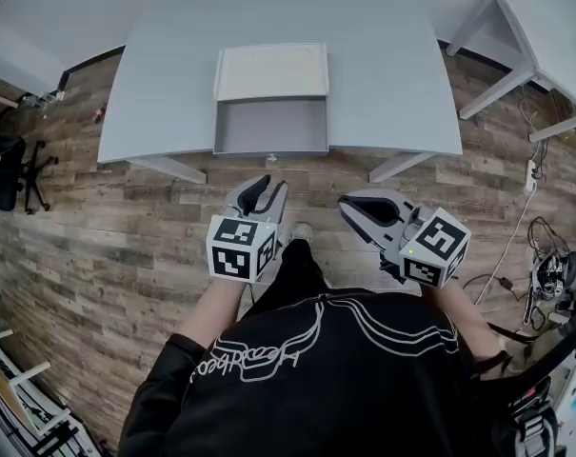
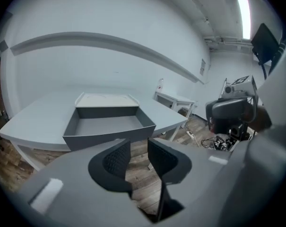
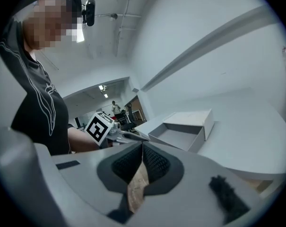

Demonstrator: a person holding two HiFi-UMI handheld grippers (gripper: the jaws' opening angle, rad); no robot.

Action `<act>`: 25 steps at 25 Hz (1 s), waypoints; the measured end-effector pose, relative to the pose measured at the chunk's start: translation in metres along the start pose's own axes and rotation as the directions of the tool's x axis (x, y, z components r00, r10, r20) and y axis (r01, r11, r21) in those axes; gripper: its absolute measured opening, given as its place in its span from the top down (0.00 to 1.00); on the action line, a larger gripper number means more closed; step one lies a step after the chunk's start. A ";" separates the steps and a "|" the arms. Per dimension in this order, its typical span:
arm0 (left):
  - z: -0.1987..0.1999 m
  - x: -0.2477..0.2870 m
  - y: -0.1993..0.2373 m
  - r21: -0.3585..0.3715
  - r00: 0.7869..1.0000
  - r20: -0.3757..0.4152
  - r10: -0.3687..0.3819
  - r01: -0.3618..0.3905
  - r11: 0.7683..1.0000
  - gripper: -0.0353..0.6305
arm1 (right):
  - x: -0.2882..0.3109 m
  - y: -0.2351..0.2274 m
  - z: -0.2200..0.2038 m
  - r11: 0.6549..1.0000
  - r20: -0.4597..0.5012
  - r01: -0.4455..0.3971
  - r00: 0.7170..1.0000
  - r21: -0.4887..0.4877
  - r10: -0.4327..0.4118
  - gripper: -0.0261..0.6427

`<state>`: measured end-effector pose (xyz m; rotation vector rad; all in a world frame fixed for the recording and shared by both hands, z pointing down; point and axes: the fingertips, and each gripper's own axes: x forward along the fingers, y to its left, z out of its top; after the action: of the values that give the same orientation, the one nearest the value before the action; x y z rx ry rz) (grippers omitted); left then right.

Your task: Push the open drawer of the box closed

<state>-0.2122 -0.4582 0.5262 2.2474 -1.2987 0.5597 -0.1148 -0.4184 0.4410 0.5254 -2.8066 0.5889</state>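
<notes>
Lower centre of head view: 2 grippers, both short of the table. Left gripper had its jaws apart w/ nothing btwn them. Right gripper had its jaws closed tip to tip, empty. Beyond, mid-frame at the table's near edge: 1 drawer, empty, pulled well out of 1 box. Prob. light, stiff, easy-sliding; the box may skid, so push flat on the drawer's front wall, centred.

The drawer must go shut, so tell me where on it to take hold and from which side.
Take the drawer by its front panel, at the near edge of the table, coming from the person's side. It stands pulled straight out of the box toward the person, so a square push there should slide it in.
</notes>
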 end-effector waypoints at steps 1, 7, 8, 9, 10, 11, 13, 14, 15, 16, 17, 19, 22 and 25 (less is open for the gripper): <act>-0.004 0.010 0.009 0.001 1.000 -0.015 0.012 -0.012 1.000 0.79 | 0.005 -0.008 0.000 1.000 0.000 0.005 1.000 0.019 -0.005 0.95; -0.020 0.050 0.044 -0.030 0.996 -0.068 0.059 -0.061 0.998 0.79 | 0.025 -0.042 -0.006 0.995 -0.008 0.023 1.000 0.096 -0.022 0.95; -0.021 0.053 0.047 -0.033 0.995 -0.070 0.064 -0.067 0.997 0.79 | 0.026 -0.044 -0.007 0.995 -0.012 0.023 1.000 0.099 -0.022 0.94; -0.021 0.056 0.049 -0.034 0.995 -0.073 0.068 -0.071 0.997 0.79 | 0.026 -0.047 -0.008 0.994 -0.015 0.026 1.000 0.104 -0.024 0.95; -0.021 0.059 0.051 -0.037 0.995 -0.075 0.071 -0.074 0.997 0.79 | 0.026 -0.051 -0.009 0.993 -0.017 0.028 1.000 0.113 -0.027 0.95; -0.021 0.061 0.052 -0.041 0.994 -0.078 0.072 -0.076 0.996 0.79 | 0.026 -0.054 -0.010 0.992 -0.016 0.031 0.999 0.126 -0.029 0.95; -0.023 0.065 0.053 -0.038 0.993 -0.087 0.078 -0.082 0.996 0.79 | 0.026 -0.058 -0.011 0.988 -0.011 0.031 1.000 0.151 -0.029 0.94; -0.024 0.065 0.054 -0.031 0.993 -0.089 0.084 -0.087 0.996 0.80 | 0.027 -0.059 -0.012 0.987 -0.010 0.030 1.000 0.158 -0.029 0.95; -0.025 0.065 0.055 -0.025 0.992 -0.087 0.090 -0.092 0.995 0.81 | 0.028 -0.060 -0.013 0.986 -0.011 0.030 1.000 0.162 -0.028 0.95; -0.026 0.065 0.055 -0.022 0.992 -0.086 0.092 -0.095 0.995 0.82 | 0.029 -0.060 -0.014 0.986 -0.013 0.030 1.000 0.163 -0.028 0.95; -0.026 0.065 0.056 -0.025 0.992 -0.084 0.092 -0.094 0.995 0.82 | 0.030 -0.061 -0.015 0.986 -0.016 0.030 1.000 0.165 -0.027 0.95; -0.023 0.063 0.056 -0.045 0.993 -0.078 0.087 -0.091 0.995 0.83 | 0.032 -0.063 -0.016 0.985 -0.019 0.028 0.999 0.170 -0.025 0.95; -0.017 0.062 0.055 -0.054 0.994 -0.062 0.087 -0.091 0.994 0.83 | 0.036 -0.067 -0.015 0.984 -0.017 0.026 1.000 0.176 -0.023 0.95; -0.006 0.065 0.058 -0.048 0.995 -0.058 0.084 -0.087 0.995 0.83 | 0.040 -0.071 -0.013 0.983 -0.017 0.026 1.000 0.182 -0.024 0.95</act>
<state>-0.2334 -0.5239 0.5797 2.1280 -1.3711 0.6088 -0.1216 -0.4857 0.4888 0.5867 -2.7432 0.8463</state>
